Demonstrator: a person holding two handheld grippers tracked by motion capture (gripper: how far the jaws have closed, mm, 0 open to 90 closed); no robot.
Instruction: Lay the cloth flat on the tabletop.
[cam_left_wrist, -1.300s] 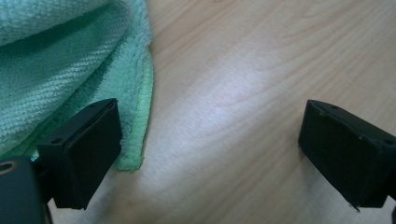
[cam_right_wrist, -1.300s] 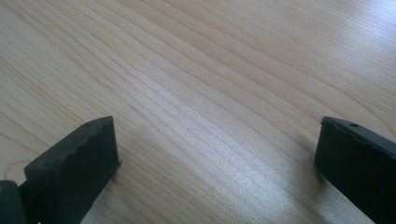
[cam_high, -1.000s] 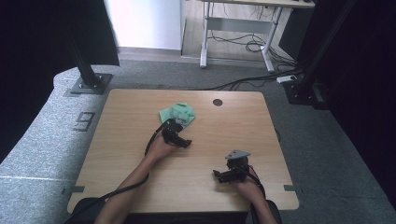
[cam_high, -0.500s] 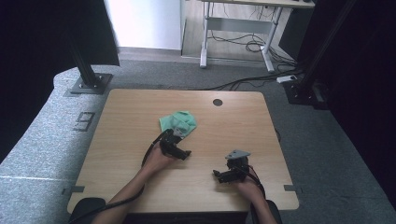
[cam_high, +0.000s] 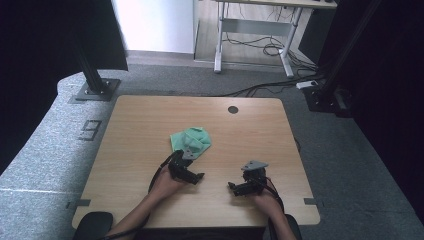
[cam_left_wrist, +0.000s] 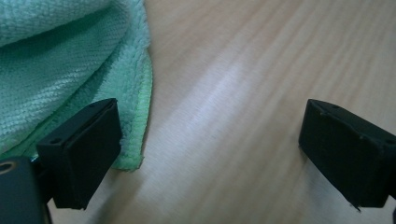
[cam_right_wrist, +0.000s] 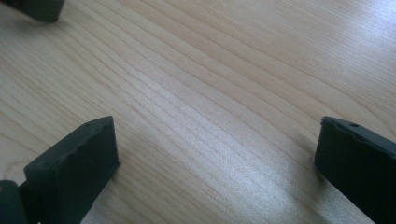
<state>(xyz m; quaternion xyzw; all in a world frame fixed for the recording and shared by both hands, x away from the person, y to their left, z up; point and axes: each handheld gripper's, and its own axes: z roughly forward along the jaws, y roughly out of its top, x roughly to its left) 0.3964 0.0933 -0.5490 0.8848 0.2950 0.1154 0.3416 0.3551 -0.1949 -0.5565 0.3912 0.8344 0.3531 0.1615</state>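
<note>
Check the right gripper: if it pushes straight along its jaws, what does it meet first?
Probably nothing soon. In its own view the right gripper is open over bare table; a dark object sits far ahead at the left, off the centre line. I cannot identify it, and depth is unclear.

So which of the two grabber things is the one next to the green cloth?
The left gripper. The green cloth lies just past it, by one jaw, while the right gripper sits over bare table.

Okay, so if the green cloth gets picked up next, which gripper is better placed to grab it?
Probably the left. The left gripper sits right beside the green cloth, jaws open, with the cloth's edge by one jaw. The right gripper is also open but sits farther off, over the bare table.
</note>
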